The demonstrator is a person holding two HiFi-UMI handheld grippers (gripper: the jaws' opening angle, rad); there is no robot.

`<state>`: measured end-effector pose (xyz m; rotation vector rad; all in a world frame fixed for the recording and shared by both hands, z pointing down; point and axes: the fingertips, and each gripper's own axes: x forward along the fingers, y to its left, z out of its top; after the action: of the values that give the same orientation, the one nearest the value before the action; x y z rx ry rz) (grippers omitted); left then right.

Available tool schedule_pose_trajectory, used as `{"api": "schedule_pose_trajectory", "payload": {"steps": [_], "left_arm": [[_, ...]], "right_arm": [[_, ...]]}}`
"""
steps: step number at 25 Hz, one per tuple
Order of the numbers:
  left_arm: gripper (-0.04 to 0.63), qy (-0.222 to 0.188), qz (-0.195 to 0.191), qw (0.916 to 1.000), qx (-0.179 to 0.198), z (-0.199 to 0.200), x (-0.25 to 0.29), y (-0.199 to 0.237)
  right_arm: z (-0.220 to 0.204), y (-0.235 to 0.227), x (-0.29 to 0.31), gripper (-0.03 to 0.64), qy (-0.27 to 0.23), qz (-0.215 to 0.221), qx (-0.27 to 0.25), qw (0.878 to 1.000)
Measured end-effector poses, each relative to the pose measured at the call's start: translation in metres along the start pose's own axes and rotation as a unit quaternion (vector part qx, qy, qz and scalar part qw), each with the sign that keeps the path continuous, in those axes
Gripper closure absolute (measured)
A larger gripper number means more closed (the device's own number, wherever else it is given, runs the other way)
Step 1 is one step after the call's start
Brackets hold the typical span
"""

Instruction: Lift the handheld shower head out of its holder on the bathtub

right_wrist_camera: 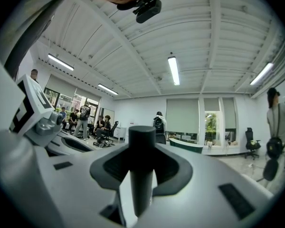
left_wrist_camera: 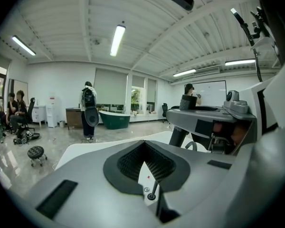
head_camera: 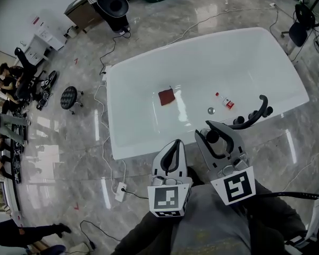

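The black shower head handle (head_camera: 213, 137) stands upright between the jaws of my right gripper (head_camera: 211, 130), which is shut on it above the tub's near rim. In the right gripper view the handle (right_wrist_camera: 141, 175) is a dark cylinder filling the gap between the jaws (right_wrist_camera: 141, 158). A black hose (head_camera: 287, 195) trails off at the lower right. The black curved faucet and holder (head_camera: 257, 113) sits on the white bathtub's (head_camera: 122, 142) near right rim, apart from the handle. My left gripper (head_camera: 175, 144) hangs just left of the right one, shut and holding nothing (left_wrist_camera: 145, 163).
In the tub lie a red cloth (head_camera: 166, 96), a small bottle (head_camera: 226, 102) and a round drain (head_camera: 211, 110). Cables (head_camera: 103, 158) and a plug block (head_camera: 119, 191) lie on the marble floor left of the tub. A black stool (head_camera: 69, 97) and people (head_camera: 10, 78) are further left.
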<state>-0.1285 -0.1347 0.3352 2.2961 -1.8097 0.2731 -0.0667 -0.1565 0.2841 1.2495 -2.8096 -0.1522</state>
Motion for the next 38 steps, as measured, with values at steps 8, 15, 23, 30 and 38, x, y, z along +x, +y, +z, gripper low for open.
{"api": "schedule_pose_trajectory", "payload": {"steps": [8, 15, 23, 30, 38], "left_arm": [[0.592, -0.007, 0.011, 0.9999, 0.001, -0.005, -0.016, -0.002], [0.592, -0.018, 0.018, 0.9997, 0.000, -0.004, -0.047, -0.018], [0.592, -0.042, 0.031, 0.9986, 0.009, -0.003, -0.099, -0.045], [0.592, -0.051, 0.048, 0.9976, 0.006, -0.009, -0.146, -0.071], [0.592, -0.038, 0.048, 0.9981, -0.004, -0.019, -0.177, -0.083]], "right_arm": [[0.005, 0.012, -0.011, 0.492, -0.009, 0.009, -0.009, 1.000], [0.023, 0.027, -0.041, 0.492, -0.027, 0.013, -0.019, 0.999], [0.051, 0.052, -0.095, 0.492, -0.058, 0.023, -0.034, 0.997], [0.066, 0.072, -0.146, 0.492, -0.071, 0.033, -0.051, 0.996], [0.079, 0.094, -0.177, 0.492, -0.073, 0.038, -0.060, 0.995]]}}
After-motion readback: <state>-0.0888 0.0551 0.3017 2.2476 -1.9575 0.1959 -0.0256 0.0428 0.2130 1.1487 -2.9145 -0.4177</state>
